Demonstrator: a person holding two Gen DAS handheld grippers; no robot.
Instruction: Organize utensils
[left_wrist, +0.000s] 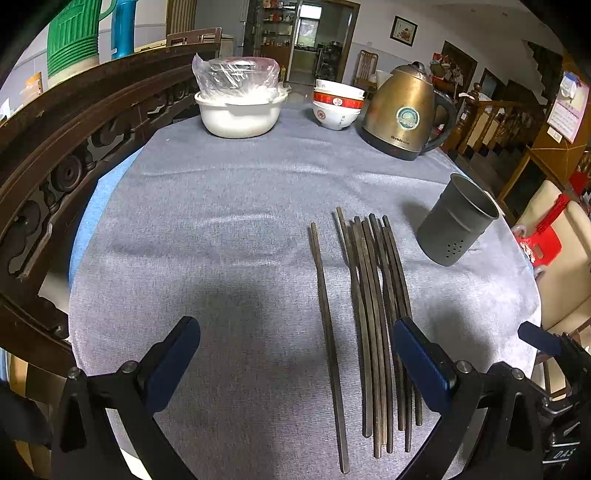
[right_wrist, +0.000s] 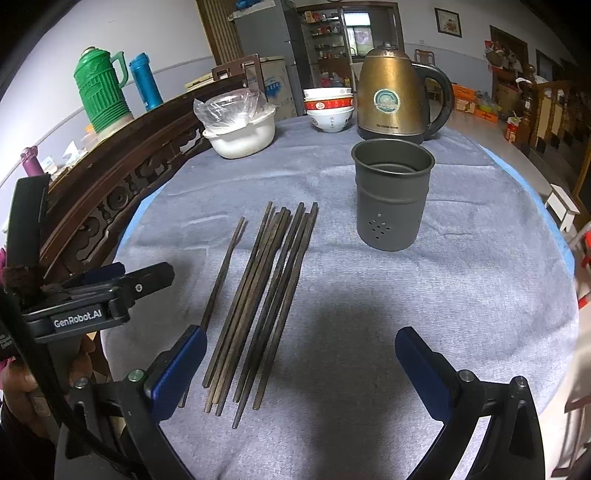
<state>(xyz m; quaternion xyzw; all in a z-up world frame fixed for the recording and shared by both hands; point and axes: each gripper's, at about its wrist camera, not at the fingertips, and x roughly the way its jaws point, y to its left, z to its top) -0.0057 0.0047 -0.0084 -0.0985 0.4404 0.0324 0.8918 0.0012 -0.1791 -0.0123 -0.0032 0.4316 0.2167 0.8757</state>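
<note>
Table (right_wrist: 461, 295), grey cloth over it. Kettle (right_wrist: 391, 92), pot (right_wrist: 242, 138), bowls (right_wrist: 328, 109) along far edge. Holder (right_wrist: 391, 195) upright toward right edge, empty. Chopsticks (right_wrist: 266, 295) bunched mid-table, one stray (left_wrist: 328, 343) apart on left.

Left gripper (left_wrist: 295, 365) jaws spread wide, empty; right gripper (right_wrist: 297, 373) likewise.

Risk: sticks rolling or scattering on pinch; holder tipping if knocked.

Thermoses (right_wrist: 101, 90) fully seen in right view only.
</note>
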